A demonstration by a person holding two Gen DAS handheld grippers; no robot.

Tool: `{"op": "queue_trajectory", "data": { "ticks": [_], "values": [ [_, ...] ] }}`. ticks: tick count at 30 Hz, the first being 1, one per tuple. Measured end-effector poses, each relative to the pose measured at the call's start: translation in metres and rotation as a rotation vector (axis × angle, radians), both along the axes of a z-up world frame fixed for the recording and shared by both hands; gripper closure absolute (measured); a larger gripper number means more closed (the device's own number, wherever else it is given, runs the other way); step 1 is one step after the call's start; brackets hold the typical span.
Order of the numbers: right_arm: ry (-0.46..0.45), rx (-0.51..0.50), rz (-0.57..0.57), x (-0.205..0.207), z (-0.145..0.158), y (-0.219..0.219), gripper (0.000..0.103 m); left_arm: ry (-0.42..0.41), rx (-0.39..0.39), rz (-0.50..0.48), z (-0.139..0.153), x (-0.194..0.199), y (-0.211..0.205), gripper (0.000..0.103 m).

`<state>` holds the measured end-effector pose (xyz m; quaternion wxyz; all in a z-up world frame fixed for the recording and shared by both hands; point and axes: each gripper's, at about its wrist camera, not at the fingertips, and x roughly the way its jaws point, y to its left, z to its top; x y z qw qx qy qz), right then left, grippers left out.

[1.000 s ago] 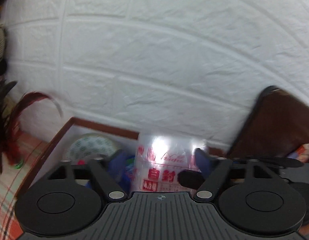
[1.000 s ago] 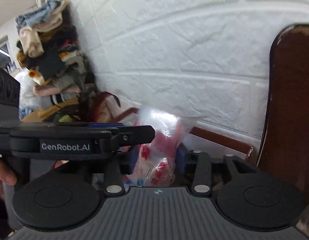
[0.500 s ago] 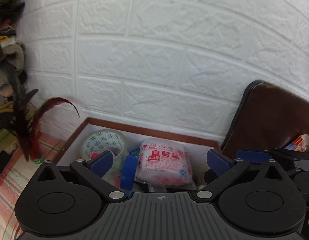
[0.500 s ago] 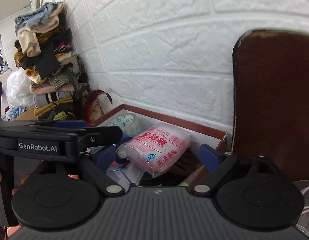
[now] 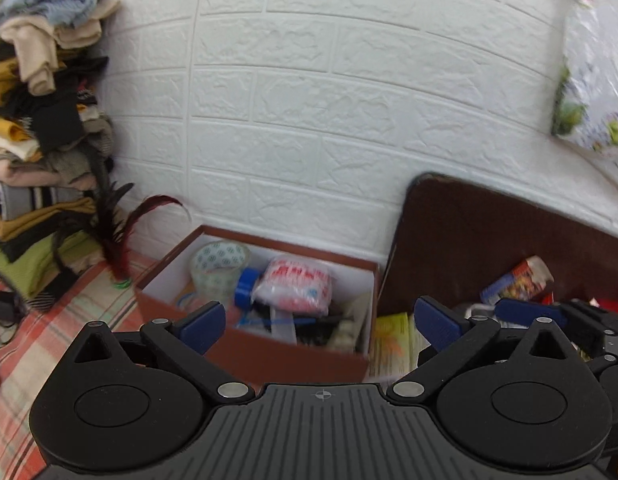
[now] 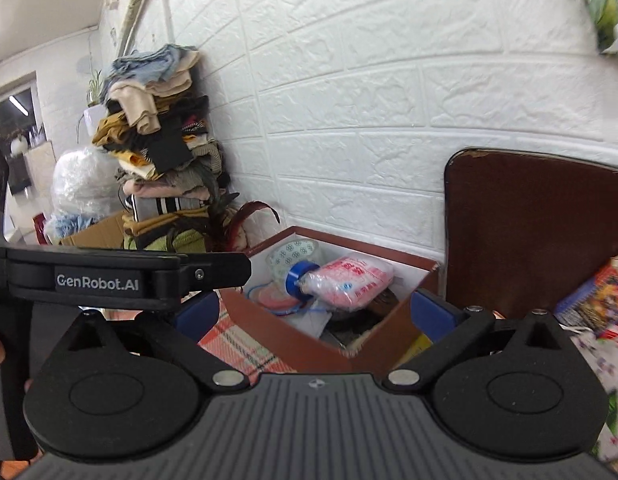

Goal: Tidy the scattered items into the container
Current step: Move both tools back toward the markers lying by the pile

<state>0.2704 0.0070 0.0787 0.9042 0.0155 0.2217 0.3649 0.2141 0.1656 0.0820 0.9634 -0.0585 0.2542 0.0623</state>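
A brown box (image 5: 269, 356) with a white inside stands against the white brick wall. In it lie a clear bag with red print (image 5: 297, 286), a patterned tape roll (image 5: 219, 266) and a blue cap (image 5: 247, 286). My left gripper (image 5: 319, 326) hangs open in front of the box with nothing between its blue pads. The right wrist view shows the same box (image 6: 293, 344), bag (image 6: 349, 280) and tape roll (image 6: 293, 254). My right gripper (image 6: 315, 314) is back from the box's corner, its jaws opening and empty.
A dark brown board (image 5: 489, 248) leans on the wall right of the box. Folded clothes (image 5: 37, 120) are piled at the left beside a red feather (image 5: 121, 232). Under the box lies a plaid cloth (image 5: 29, 352). A yellow packet (image 5: 391, 344) and a colourful packet (image 5: 517, 280) lie right of it.
Both grippers have let go of the printed bag, which now lies in the box. Their jaws have spread wide, and both have pulled back and up from the box.
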Motion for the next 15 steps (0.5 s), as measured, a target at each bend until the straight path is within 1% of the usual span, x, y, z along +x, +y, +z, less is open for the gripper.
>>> {"op": "queue_trajectory", "data": {
  "ticks": [3, 6, 8, 11, 15],
  "values": [
    [-0.052, -0.053, -0.038, -0.038, -0.008, -0.008, 0.0, 0.0, 0.054, -0.039, -0.008, -0.03, -0.025, 0.0],
    [-0.114, -0.11, -0.057, -0.074, -0.018, -0.014, 0.0, 0.017, 0.078, -0.059, -0.018, -0.055, -0.047, 0.0],
    [-0.151, -0.138, -0.073, -0.095, -0.025, -0.021, 0.0, 0.023, 0.076, -0.074, -0.024, -0.069, -0.057, 0.0],
    [-0.158, -0.152, -0.099, -0.117, -0.034, -0.035, 0.0, 0.037, 0.066, -0.097, -0.033, -0.086, -0.074, 0.0],
    [-0.123, -0.142, -0.14, -0.135, -0.045, -0.056, 0.0, 0.053, 0.053, -0.129, -0.045, -0.099, -0.092, 0.0]
  ]
}}
